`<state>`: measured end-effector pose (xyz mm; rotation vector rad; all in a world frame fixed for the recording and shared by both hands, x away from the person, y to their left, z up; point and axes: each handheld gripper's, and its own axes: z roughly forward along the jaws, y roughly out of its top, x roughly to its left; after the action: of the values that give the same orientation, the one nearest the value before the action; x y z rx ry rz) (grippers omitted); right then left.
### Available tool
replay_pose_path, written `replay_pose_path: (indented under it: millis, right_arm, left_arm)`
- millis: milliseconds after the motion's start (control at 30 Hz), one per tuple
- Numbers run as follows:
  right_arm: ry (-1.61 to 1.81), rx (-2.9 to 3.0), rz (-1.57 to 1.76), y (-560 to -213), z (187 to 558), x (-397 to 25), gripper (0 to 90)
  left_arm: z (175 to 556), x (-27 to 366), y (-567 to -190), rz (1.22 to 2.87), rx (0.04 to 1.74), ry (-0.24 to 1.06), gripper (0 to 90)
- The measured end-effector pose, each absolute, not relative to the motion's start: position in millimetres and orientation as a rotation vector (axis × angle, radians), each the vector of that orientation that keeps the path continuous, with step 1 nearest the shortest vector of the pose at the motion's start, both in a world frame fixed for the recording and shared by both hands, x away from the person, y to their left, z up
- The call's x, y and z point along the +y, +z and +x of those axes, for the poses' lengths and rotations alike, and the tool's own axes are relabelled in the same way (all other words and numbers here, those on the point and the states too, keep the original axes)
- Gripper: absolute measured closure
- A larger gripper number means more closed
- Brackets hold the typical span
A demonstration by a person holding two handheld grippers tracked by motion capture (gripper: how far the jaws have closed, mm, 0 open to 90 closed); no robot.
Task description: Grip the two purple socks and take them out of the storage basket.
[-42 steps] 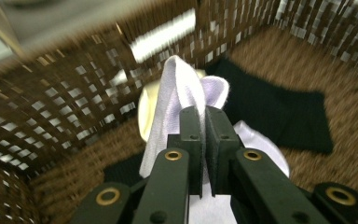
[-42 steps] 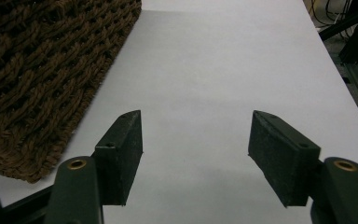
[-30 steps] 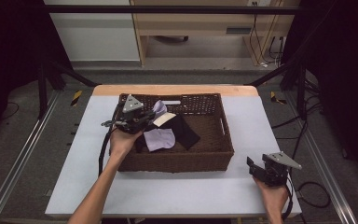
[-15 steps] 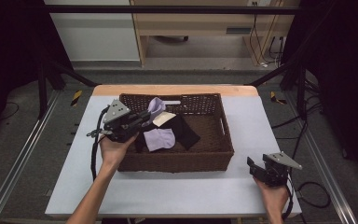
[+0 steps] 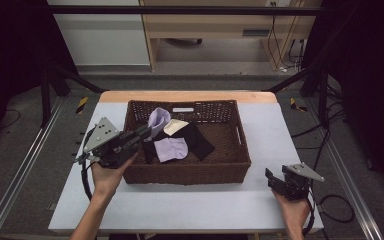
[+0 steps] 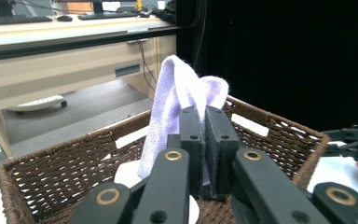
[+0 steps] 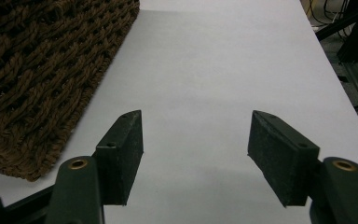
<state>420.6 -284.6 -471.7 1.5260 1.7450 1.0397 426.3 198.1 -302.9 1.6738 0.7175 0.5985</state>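
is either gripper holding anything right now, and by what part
The left gripper is shut on the lilac sock, pinching its folded middle over the basket. The right gripper is open and holds nothing.

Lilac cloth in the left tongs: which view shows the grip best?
The left gripper view: the jaws are shut on the lilac cloth, close up. In the high view it hangs small over the basket.

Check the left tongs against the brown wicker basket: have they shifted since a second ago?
Yes. The left tongs, shut on the lilac cloth, drew back leftward, toward the brown wicker basket's left wall.
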Motion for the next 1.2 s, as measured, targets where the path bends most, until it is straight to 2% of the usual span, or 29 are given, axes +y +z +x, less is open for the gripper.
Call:
replay_pose_path:
  millis: [600, 1200]
  right_arm:
    - [1.035, 1.747, 1.531, -471.7, 419.2, -284.8, 35.8]
    - [1.034, 1.747, 1.529, -472.2, 417.0, -284.7, 35.8]
  left_arm:
    - [366.6, 202.9, -305.4, 1.701, 0.593, 0.561, 85.1]
    - [342.3, 186.4, -359.9, 1.867, 0.606, 0.409, 84.9]
